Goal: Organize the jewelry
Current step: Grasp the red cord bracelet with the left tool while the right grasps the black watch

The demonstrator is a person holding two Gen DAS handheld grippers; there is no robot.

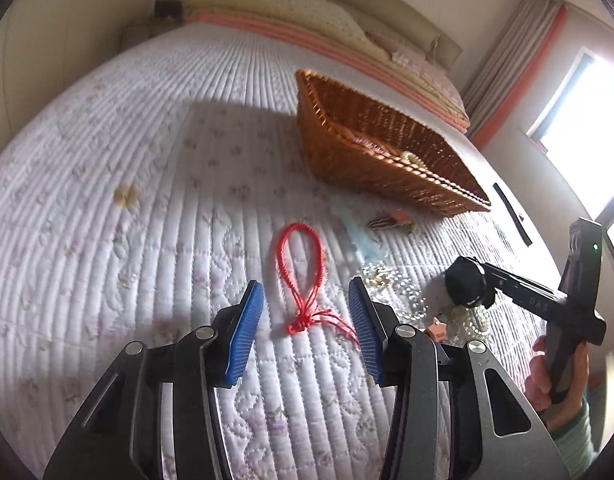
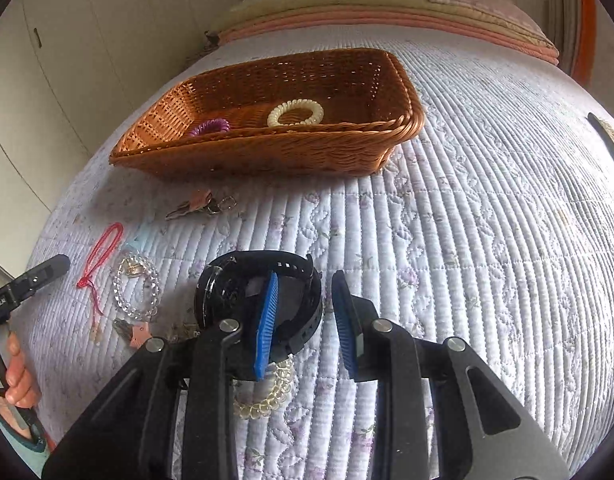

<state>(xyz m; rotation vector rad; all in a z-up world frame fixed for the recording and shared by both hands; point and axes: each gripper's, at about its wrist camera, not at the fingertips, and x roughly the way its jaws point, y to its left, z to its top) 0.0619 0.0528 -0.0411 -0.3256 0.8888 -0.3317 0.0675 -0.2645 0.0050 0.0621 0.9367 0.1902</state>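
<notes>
**Cord bracelet between the left pads, watch at the right**

The wicker basket (image 2: 267, 148) sits on the quilted bed cover (image 1: 107, 200) and already holds a purple coil tie (image 2: 209, 126) and a cream coil tie (image 2: 295, 113). The rest of the jewelry lies on the quilt in front of the basket's near wall.

The left gripper (image 1: 307, 332) hangs over a red cord bracelet (image 1: 301, 264), which lies well in front of the basket. Its jaws stand about half open with nothing between the pads; the knot and loose tails lie on the quilt in the gap. The cord is light, limp and thin, so it will sag and can slip from a loose pinch. The knot, its thickest part, looks like the best place to take hold.

The right gripper (image 2: 307, 320) is at a black watch (image 2: 259, 300), further in front of the basket than the keys (image 2: 203, 206). Its jaws are narrowly parted, with one blue pad inside the strap loop and the other outside; whether they actually press the band cannot be told from this angle. The watch is heavier, with a springy strap and a hard face, so the strap is the safer hold.

A clear bead bracelet (image 2: 137, 288) lies beside the watch, and a clear coil tie (image 2: 267, 396) lies partly hidden beneath the right gripper.
</notes>
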